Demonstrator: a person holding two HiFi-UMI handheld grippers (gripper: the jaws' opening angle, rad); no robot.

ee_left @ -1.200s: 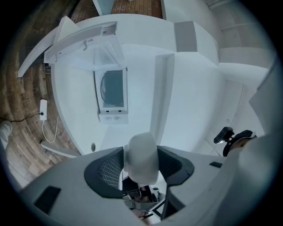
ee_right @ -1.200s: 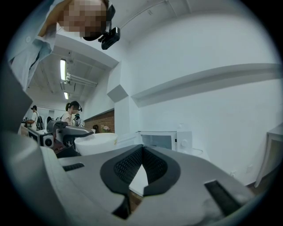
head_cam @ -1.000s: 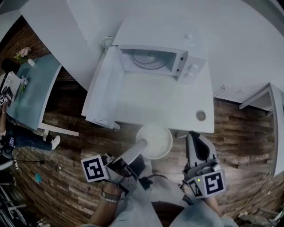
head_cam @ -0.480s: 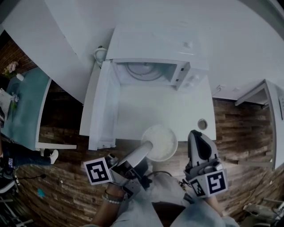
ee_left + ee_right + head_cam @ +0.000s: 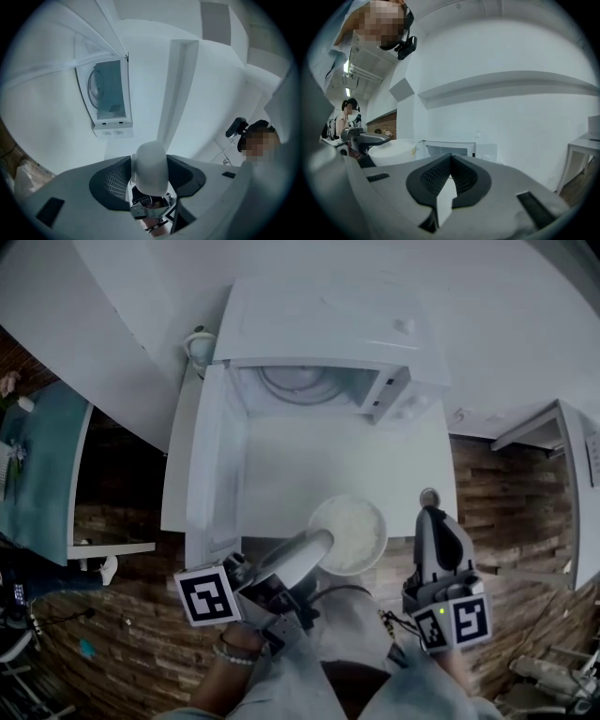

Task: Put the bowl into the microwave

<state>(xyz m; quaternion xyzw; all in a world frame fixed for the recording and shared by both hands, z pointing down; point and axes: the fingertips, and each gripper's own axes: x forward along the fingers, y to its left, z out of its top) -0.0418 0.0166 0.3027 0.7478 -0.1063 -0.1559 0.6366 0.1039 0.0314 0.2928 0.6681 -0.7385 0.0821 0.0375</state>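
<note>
Okay, left gripper (image 5: 322, 547) fingers clamp bowl (image 5: 361, 531) rim; right gripper (image 5: 430, 517) fingers closed, empty; open microwave (image 5: 314, 381) ahead.

Head view: high, steeply down on tabletop (image 5: 309, 456), microwave (image 5: 319, 324) ahead. Left gripper view rolled sideways, right gripper view level; both low, facing the same microwave from well back.

Left gripper (image 5: 322, 545) points forward, jaws clamped on the bowl (image 5: 357, 532) rim (roughly level); right gripper (image 5: 432, 518) alongside, jaws pressed together, empty.
</note>
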